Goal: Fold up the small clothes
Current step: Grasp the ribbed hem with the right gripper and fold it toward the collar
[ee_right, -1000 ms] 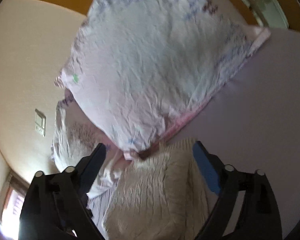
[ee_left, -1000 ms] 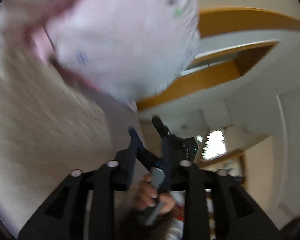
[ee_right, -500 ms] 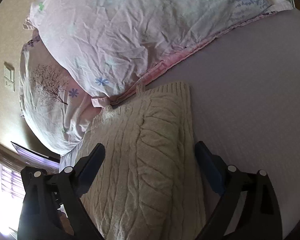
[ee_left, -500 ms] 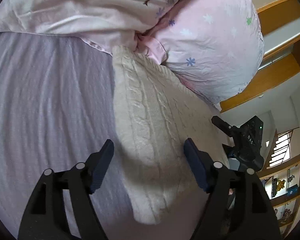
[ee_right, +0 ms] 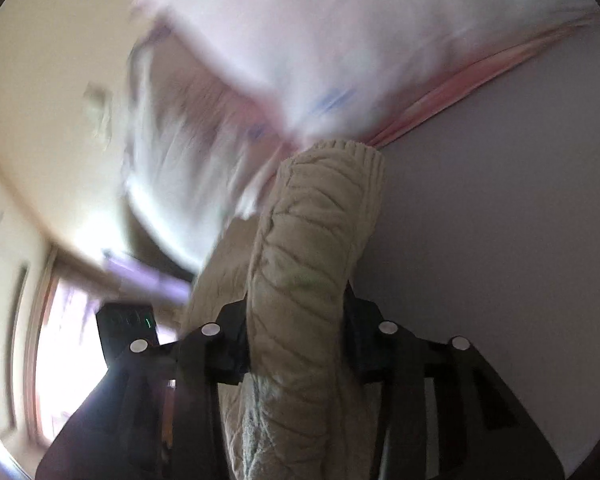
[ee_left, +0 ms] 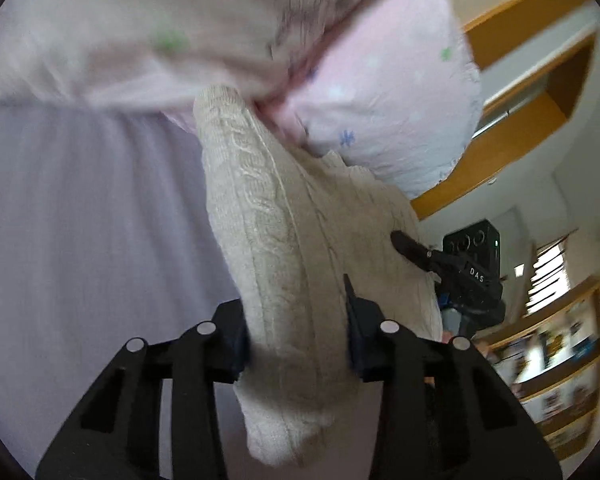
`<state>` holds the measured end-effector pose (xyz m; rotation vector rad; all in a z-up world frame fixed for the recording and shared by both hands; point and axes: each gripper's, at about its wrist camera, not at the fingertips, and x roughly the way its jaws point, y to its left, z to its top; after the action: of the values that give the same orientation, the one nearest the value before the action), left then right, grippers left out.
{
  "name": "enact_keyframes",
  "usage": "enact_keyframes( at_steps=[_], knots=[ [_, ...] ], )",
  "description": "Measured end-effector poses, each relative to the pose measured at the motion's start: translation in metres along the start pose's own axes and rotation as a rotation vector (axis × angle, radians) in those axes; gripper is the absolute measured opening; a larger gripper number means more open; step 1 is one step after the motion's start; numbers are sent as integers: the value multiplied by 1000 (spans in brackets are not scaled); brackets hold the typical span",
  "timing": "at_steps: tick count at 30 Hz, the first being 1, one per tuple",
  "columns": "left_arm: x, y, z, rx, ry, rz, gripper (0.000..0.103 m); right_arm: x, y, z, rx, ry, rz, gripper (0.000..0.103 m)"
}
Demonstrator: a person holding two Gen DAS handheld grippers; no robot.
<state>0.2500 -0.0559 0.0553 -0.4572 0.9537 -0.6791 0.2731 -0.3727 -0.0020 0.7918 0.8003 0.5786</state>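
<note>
Cream knit sweater (ee_left: 284, 264), lying flat half a second earlier, now bunched inside our left gripper (ee_left: 296, 332) and right gripper (ee_right: 296, 336); both clenched it, starting the fold.

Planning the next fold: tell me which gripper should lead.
Neither clearly. The left gripper and right gripper each have jaws closed on the sweater, so both probably carry it together.

The left hand-held gripper (ee_left: 296, 340) clamps a fold of the cream cable-knit sweater (ee_left: 284, 240) lying on the lavender bed (ee_left: 92, 220), its far end touching the pink pillows (ee_left: 380, 112).
</note>
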Motion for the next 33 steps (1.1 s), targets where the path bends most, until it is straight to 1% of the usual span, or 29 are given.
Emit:
enact_keyframes(
  at_steps=[1,2,3,4,5,6,7,8,9,10,11,13,14,15,16,17,18,20,21,22,23,25,26,28,29,30,31,32,33],
  knots=[
    [-11,4,-2,9,-14,18,39,17,11,-6,-39,51,-12,39],
    [-26,12,-5,19,-33,62,41,30,18,-10,-68,88,-27,39],
    [-34,20,-8,24,-41,106,43,44,25,-15,-100,120,-58,41],
    [-39,31,-13,15,-40,156,47,55,30,-18,-136,140,-103,44],
    [-41,41,-17,-7,-32,181,48,61,35,-19,-180,143,-174,54],
    [-45,45,-19,-21,-33,183,50,58,37,-18,-192,132,-208,61],
    [-51,47,-24,-26,-66,175,51,52,37,-17,-182,118,-217,64],
    [-58,47,-27,-18,-92,177,54,38,36,-14,-160,67,-238,69],
    [-68,42,-30,8,-145,191,56,25,37,-14,-147,12,-243,69],
    [-73,38,-32,26,-174,197,63,12,38,-14,-136,-39,-231,69],
    [-82,31,-34,58,-216,200,65,7,39,-14,-133,-52,-222,69],
    [-89,17,-39,106,-255,184,66,10,41,-19,-138,-20,-231,67],
    [-91,8,-43,146,-268,165,68,19,42,-23,-152,17,-253,46],
    [-91,4,-46,177,-272,152,70,27,45,-27,-176,41,-253,15],
    [-90,-4,-49,209,-270,143,72,29,47,-30,-199,37,-265,15],
    [-85,-11,-54,252,-251,137,72,29,57,-30,-256,-6,-317,12],
    [-77,-16,-57,283,-228,141,72,28,65,-27,-291,-39,-336,12],
    [-62,-22,-61,315,-185,153,72,28,81,-19,-357,-111,-378,12],
    [-56,-23,-64,322,-167,156,72,29,86,-15,-395,-143,-424,12],
    [-51,-23,-64,330,-160,159,72,33,86,-11,-413,-156,-463,12],
    [-48,-23,-65,341,-163,161,71,40,79,-8,-403,-143,-500,12],
    [-45,-22,-64,357,-167,170,71,58,54,-6,-343,-66,-547,12],
    [-44,-22,-64,362,-168,167,71,61,47,-8,-336,-55,-549,13],
    [-46,-23,-65,356,-170,170,72,51,51,-7,-333,-82,-544,20],
    [-51,-22,-66,346,-173,168,72,43,55,-8,-322,-100,-545,29],
    [-56,-21,-67,333,-179,165,72,30,62,-15,-317,-135,-541,35],
    [-62,-19,-68,318,-185,165,75,12,72,-22,-331,-184,-523,36],
    [-70,-17,-71,298,-197,174,80,-1,79,-32,-352,-202,-489,37],
    [-76,-15,-74,286,-207,186,83,-3,87,-37,-373,-202,-455,37]
  ],
)
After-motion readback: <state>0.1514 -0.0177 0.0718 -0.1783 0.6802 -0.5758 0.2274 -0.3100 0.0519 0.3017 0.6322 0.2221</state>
